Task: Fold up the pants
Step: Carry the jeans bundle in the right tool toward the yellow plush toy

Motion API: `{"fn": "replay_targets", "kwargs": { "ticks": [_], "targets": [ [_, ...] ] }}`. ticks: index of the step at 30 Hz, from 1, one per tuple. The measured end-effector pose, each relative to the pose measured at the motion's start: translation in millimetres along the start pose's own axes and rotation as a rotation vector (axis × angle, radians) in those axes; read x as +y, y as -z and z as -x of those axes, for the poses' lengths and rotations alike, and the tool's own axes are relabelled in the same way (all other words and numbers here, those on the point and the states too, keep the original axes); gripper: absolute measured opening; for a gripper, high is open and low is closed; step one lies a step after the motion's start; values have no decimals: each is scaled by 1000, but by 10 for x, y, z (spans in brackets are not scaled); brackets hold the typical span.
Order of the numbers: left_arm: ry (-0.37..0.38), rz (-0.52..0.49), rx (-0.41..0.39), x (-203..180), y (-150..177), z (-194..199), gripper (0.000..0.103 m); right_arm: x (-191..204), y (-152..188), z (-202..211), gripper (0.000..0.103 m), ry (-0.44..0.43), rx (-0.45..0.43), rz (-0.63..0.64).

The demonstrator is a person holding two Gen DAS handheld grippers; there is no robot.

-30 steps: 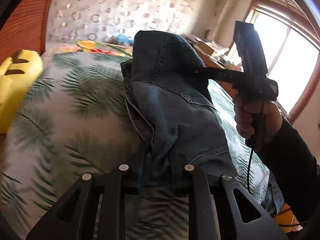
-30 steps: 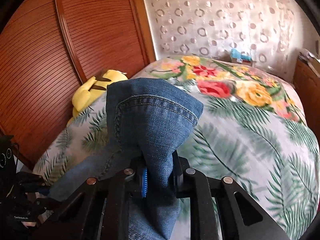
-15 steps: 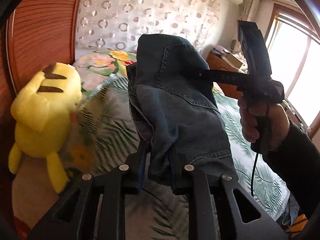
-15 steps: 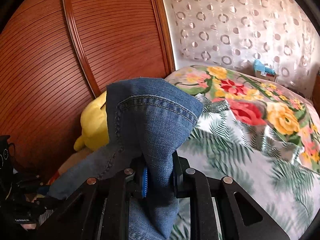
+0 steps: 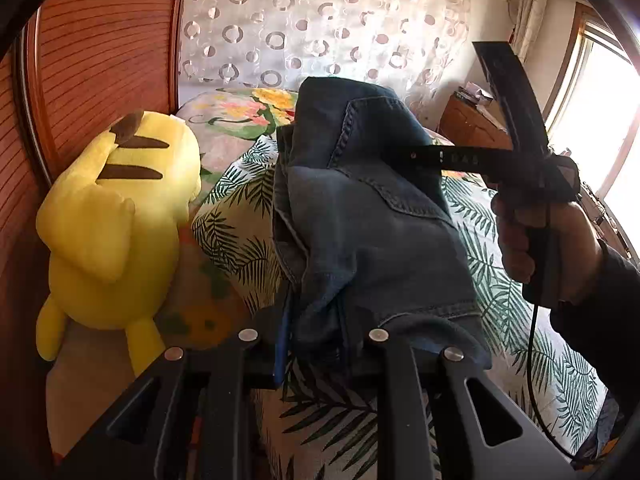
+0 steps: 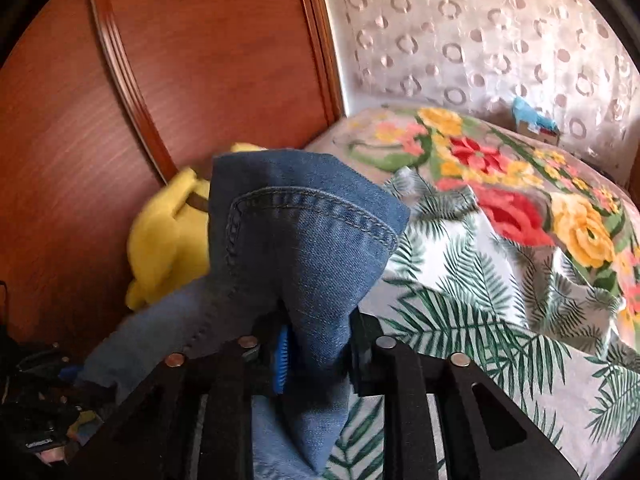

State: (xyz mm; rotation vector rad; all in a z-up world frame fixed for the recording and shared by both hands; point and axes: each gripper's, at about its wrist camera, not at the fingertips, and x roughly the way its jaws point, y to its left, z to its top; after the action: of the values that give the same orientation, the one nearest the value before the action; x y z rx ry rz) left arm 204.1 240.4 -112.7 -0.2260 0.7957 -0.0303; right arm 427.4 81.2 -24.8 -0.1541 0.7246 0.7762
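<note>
The blue denim pants [image 5: 360, 216] hang bunched in the air above the bed, held by both grippers. My left gripper [image 5: 316, 344] is shut on the lower bunch of denim. My right gripper [image 6: 318, 348] is shut on another part of the pants [image 6: 304, 248], whose stitched hem folds over above its fingers. In the left wrist view the right gripper's body and the hand on it [image 5: 532, 184] reach in from the right, with the fingertips hidden behind the denim.
A bed with a palm-leaf and flower cover [image 5: 504, 296] lies below; it also shows in the right wrist view [image 6: 500, 280]. A yellow plush toy [image 5: 116, 224] lies at the bed's left edge against a wooden wardrobe [image 6: 160, 80]. A curtain [image 5: 320, 28] and a window [image 5: 600, 120] stand behind.
Both grippers have swung left with the pants toward the bed's left edge. The plush toy and wardrobe now fill more of both views. The grips have not changed.
</note>
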Motion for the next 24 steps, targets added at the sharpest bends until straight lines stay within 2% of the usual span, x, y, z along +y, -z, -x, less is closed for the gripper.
{"fn": "replay_targets", "kwargs": {
  "ticks": [2,4,10,15,18,24],
  "targets": [
    [0,1,1,2,14,1,21,-95,-32,-46,43,-14,0,-26],
    [-6,-3,4,-5,31,-2,21,-187,-59,-45,46,-30,1,-45],
    [-7,2,5,25,25,-23,22,-426,-62,123,50,-43,-77,-73],
    [-26,-2,-3,9,46,-7,24,-327,24,-47,50,67,-27,-20],
    [-40,-1,-7,-10,49,9,25,-312,56,-180,50,64,4,-79],
    [-68,-22,-40,-90,48,187,26,-213,149,82,50,72,-26,-61]
  ]
}}
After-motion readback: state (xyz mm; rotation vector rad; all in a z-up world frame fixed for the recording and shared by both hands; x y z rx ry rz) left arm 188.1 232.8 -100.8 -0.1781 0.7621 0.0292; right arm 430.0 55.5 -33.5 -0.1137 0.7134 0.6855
